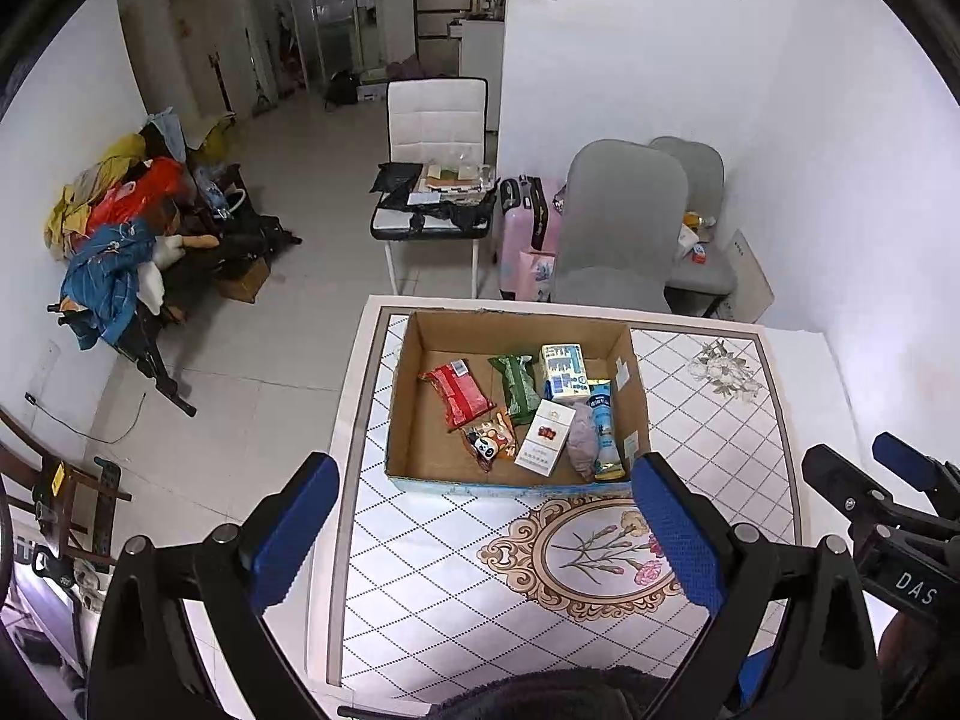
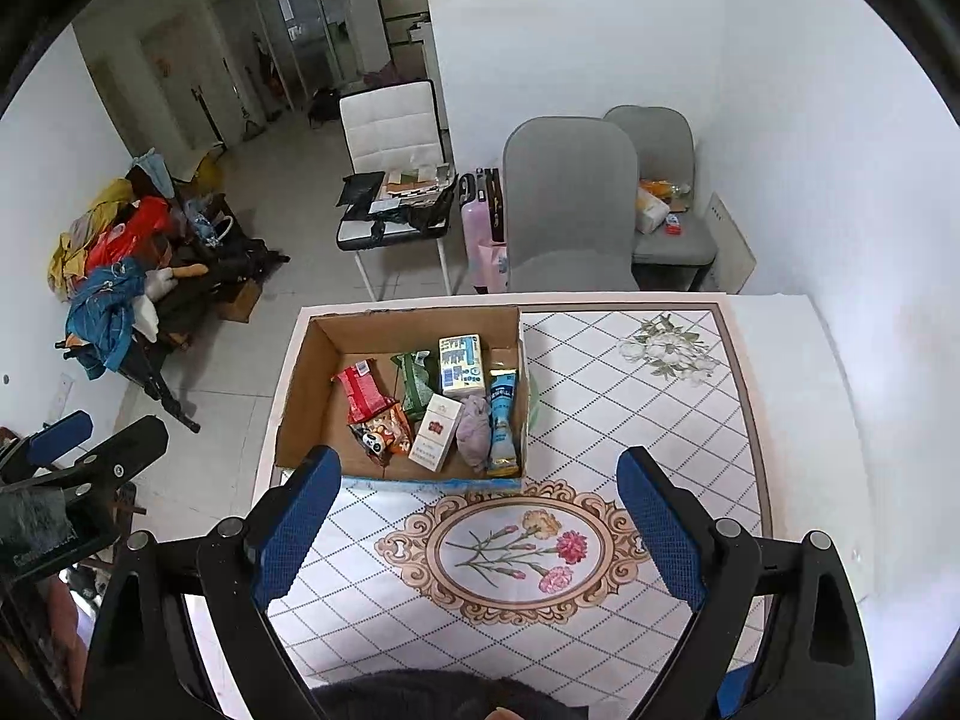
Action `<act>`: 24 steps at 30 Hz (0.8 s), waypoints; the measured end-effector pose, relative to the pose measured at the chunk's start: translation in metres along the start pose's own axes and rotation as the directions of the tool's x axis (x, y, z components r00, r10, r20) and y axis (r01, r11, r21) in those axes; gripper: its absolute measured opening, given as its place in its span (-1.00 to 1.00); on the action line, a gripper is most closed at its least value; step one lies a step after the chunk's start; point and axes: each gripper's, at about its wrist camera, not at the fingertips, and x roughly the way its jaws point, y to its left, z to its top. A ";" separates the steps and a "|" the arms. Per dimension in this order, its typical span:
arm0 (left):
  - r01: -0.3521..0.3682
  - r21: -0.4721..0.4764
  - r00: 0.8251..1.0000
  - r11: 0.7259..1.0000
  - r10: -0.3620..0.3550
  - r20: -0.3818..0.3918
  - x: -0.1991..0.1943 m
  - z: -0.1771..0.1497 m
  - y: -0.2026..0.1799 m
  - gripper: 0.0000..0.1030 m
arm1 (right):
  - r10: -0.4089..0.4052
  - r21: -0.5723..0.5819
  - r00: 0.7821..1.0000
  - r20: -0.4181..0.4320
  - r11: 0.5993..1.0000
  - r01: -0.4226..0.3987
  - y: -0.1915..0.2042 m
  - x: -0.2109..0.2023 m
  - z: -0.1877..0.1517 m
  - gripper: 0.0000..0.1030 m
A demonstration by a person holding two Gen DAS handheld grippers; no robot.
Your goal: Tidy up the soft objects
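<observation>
A cardboard box stands on the patterned table. Inside lie a red packet, a green packet, a small snack bag, a white and red carton, a pale box with blue print, a mauve soft pouch and a blue tube packet. My left gripper hangs open above the table, short of the box. My right gripper is open too, beside it; its fingers show at right in the left wrist view.
The table has a flower medallion near me. Two grey chairs stand behind it by the white wall. A white chair with clutter, a pink suitcase and a clothes heap are on the floor.
</observation>
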 end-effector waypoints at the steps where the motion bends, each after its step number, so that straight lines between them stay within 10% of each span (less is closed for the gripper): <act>1: -0.004 0.002 1.000 1.000 0.004 0.003 -0.002 -0.002 0.000 0.94 | -0.012 -0.007 1.000 0.007 1.000 0.012 0.001 -0.005 -0.001 0.85; 24: -0.037 -0.013 0.999 0.999 0.037 -0.014 -0.007 -0.016 0.002 0.94 | -0.088 -0.037 0.996 0.023 0.995 0.089 0.004 -0.024 -0.001 0.85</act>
